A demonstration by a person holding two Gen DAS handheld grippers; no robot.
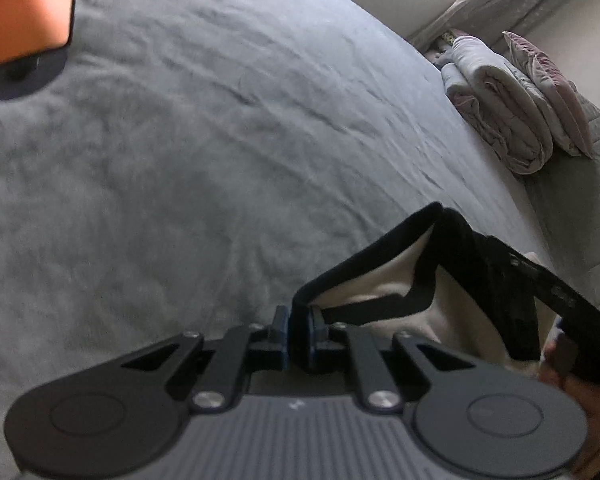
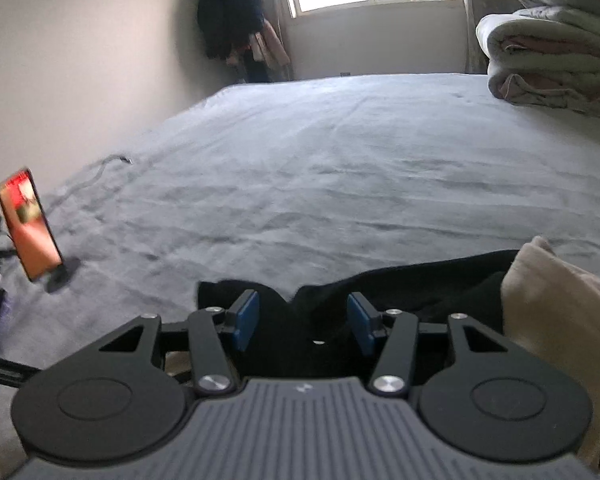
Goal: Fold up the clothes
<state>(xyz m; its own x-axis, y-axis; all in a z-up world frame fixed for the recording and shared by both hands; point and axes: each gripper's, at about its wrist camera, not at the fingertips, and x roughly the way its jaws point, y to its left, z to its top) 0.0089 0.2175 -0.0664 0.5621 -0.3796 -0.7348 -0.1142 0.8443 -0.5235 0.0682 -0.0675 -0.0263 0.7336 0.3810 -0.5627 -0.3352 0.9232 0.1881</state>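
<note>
Left gripper (image 1: 297, 330) is clamping the black-trimmed cream fleece garment (image 1: 432, 280) low over the grey bed (image 1: 219, 120), right gripper (image 2: 303, 320) is gaping over its black fabric; next: right regrip to spread it.

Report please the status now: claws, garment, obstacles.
Left claw shut on black garment edge. Right claw open over it, nothing gripped. Phone on stand at side, bed ahead.

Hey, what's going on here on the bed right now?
A person is folding clothes on a grey bed with two handheld grippers. The left gripper is shut on the black edge of a black and cream garment. The right gripper stands open over the dark cloth, its jaws not pressing it.
</note>
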